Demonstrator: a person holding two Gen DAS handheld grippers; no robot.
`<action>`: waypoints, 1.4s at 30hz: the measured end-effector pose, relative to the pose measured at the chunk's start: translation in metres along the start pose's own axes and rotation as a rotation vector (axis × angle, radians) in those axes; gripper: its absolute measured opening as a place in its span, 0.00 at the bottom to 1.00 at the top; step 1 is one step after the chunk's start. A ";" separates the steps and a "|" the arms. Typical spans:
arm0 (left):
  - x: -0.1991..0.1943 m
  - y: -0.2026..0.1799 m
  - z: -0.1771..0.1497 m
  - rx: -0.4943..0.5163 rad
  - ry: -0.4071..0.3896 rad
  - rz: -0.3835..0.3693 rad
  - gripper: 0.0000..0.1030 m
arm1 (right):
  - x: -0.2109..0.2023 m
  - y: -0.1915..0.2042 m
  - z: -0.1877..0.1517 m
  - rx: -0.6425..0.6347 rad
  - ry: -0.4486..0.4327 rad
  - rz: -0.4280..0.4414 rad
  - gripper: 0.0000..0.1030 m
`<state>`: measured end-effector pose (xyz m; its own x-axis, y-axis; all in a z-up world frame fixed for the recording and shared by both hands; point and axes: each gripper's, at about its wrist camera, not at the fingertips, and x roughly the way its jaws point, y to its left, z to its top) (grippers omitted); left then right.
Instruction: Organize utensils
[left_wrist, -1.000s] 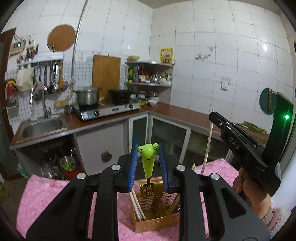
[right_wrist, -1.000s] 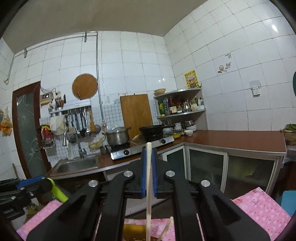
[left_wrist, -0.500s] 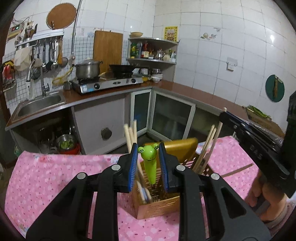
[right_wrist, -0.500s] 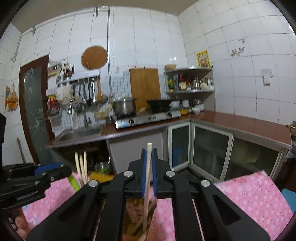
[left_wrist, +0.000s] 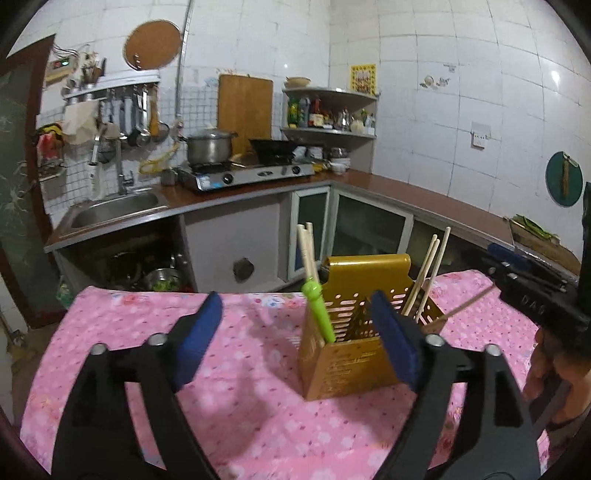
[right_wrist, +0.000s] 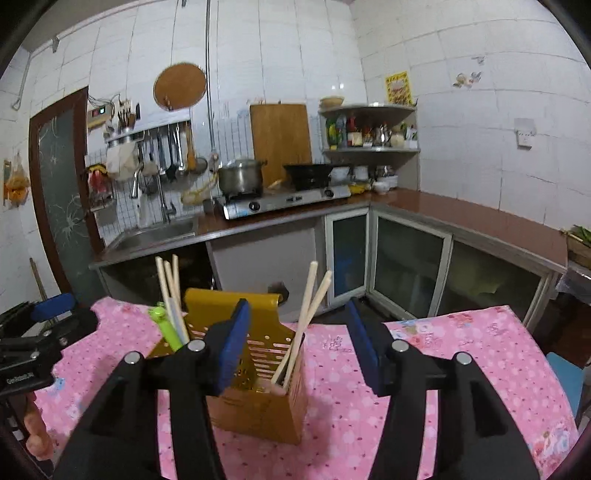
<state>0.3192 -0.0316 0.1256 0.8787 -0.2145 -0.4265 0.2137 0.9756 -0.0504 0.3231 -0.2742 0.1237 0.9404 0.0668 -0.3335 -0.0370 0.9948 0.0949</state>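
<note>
A gold utensil holder (left_wrist: 354, 328) (right_wrist: 255, 398) stands on the pink tablecloth (left_wrist: 229, 398) (right_wrist: 443, 354). A green frog-handled fork (left_wrist: 318, 310) (right_wrist: 164, 326) stands in its left compartment beside pale chopsticks (left_wrist: 307, 251) (right_wrist: 168, 288). More chopsticks (left_wrist: 430, 269) (right_wrist: 306, 317) lean in the right compartment. My left gripper (left_wrist: 295, 332) is open and empty, just in front of the holder. My right gripper (right_wrist: 297, 339) is open and empty, above the holder's right side. One chopstick (left_wrist: 467, 302) lies on the cloth behind the holder.
Behind the table runs a kitchen counter with a sink (left_wrist: 110, 210) (right_wrist: 155, 232), a gas stove (left_wrist: 251, 173) with a pot (right_wrist: 240, 177) and a corner shelf (right_wrist: 369, 147). The other gripper shows at the frame edge in each wrist view (left_wrist: 535, 295) (right_wrist: 40, 339).
Both grippers opened. The left let go of the frog fork, now standing in the holder. The right let go of its chopstick, now leaning in the holder. Both pulled back a little.
</note>
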 end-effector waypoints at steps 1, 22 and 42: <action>-0.013 0.005 -0.004 -0.007 -0.012 0.011 0.87 | -0.009 0.000 -0.002 -0.003 -0.001 -0.006 0.52; -0.132 0.011 -0.140 -0.023 -0.121 0.107 0.95 | -0.137 0.047 -0.161 -0.016 -0.016 -0.055 0.96; -0.119 0.021 -0.178 -0.038 -0.104 0.157 0.95 | -0.146 0.048 -0.177 -0.044 -0.080 -0.076 0.96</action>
<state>0.1431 0.0227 0.0142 0.9398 -0.0616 -0.3362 0.0563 0.9981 -0.0254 0.1239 -0.2226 0.0109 0.9648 -0.0134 -0.2625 0.0222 0.9993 0.0303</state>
